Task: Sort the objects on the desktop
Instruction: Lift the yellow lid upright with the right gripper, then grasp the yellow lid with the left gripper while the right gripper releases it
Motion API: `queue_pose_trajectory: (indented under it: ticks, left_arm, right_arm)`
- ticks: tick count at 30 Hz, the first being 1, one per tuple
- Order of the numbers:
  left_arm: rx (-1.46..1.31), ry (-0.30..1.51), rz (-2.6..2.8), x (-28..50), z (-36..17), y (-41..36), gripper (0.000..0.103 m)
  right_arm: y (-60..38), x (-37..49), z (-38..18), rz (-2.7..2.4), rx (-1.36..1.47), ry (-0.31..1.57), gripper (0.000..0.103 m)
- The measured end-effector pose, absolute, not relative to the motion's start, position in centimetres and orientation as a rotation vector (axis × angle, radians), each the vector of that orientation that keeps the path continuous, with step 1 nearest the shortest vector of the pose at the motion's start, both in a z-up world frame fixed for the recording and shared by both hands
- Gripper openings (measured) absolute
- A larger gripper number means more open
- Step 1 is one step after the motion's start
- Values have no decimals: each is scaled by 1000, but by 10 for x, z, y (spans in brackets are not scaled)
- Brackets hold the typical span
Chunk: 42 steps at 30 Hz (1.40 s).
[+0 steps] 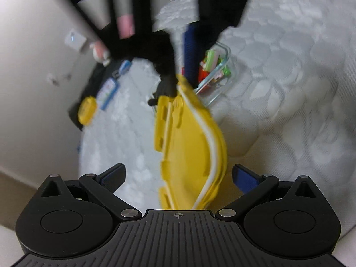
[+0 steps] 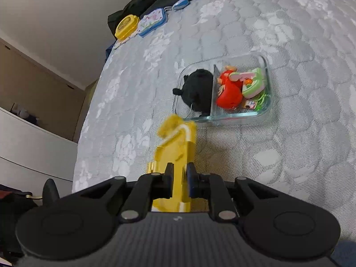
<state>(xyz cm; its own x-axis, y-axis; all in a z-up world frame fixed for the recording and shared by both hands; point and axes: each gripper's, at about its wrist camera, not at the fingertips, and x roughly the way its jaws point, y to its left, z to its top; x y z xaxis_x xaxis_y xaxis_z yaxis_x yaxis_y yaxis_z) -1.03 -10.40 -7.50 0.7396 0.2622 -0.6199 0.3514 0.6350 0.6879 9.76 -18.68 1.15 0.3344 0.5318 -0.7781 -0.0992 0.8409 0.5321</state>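
Right wrist view shows the right claw [image 2: 179, 183] clenched on the edge of a yellow plastic lid [image 2: 178, 153], which hangs in the air near the front rim of a clear glass container [image 2: 265, 64]. That container rests on a quilted grey mattress [image 2: 289, 155] with a floral weave; one compartment holds a soft black plush toy [image 2: 198, 92], the other glossy red and green toys [image 2: 231, 93]. Closing the box seems to be the step in hand. In the left wrist view the left claw [image 1: 178, 178] stands released, its blue pads either side of the lid, not touching it. Next the rigid lid, with its white seal and side latches, must be levelled and squared over the rim.
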Motion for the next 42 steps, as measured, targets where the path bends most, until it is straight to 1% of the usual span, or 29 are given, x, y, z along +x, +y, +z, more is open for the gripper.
queue_pose_trajectory:
  ticks: [3,6,7,8,9,10,11,13,16,18,20,22,24,28,32,34,38,40,42]
  left_arm:
    - [990,768,-55,-9,-86,-111,103]
    - [962,782,-68,-8,-89,-106,103]
    - [933,785,-81,-7,-87,-101,102]
    - [895,786,-105,-6,-84,-95,98]
    - [863,793,-124,-4,-83,-90,68]
    - [844,820,-136,-1,-82,-85,43]
    - [824,871,-154,3,-82,-81,36]
    - [833,893,-180,4,-82,-76,36]
    - [843,888,-194,5,-78,-70,32]
    - [816,886,-201,8,-70,-64,32]
    - [793,879,-209,10,-63,-60,32]
    - [719,893,-225,15,-52,-55,30]
    - [630,904,-231,26,-40,-50,29]
    - [430,913,-281,43,-11,-35,26]
    - [196,905,-332,58,22,-18,22]
    - [136,869,-324,64,33,-9,19]
    - [-1,858,-245,82,40,28,19]
    - [-21,854,-176,91,35,49,22]
    - [-44,852,-111,96,29,68,24]
  right_arm:
    - [-183,99,7,446,452,1173,15]
    - [-181,99,4,455,463,1171,15]
    - [-183,99,3,463,473,1177,15]
    - [-184,99,2,475,481,1180,15]
    - [-186,99,1,483,487,1180,16]
    - [-188,99,0,484,492,1182,19]
    - [-190,99,-2,486,498,1184,20]
    - [-192,100,-6,481,515,1190,24]
    - [-198,100,-11,472,568,1180,25]
    - [-206,99,-14,467,621,1161,32]
    - [-221,95,-18,445,713,1114,42]
    - [-239,91,-22,416,818,1054,48]
    - [-255,85,-30,366,888,1010,50]
    - [-274,70,-49,272,937,963,50]
    - [-282,63,-68,244,976,973,50]
    - [-284,62,-77,236,987,992,50]
    - [-278,60,-84,247,952,1018,50]
    - [-274,59,-85,256,928,1030,50]
    - [-267,58,-83,273,896,1041,55]
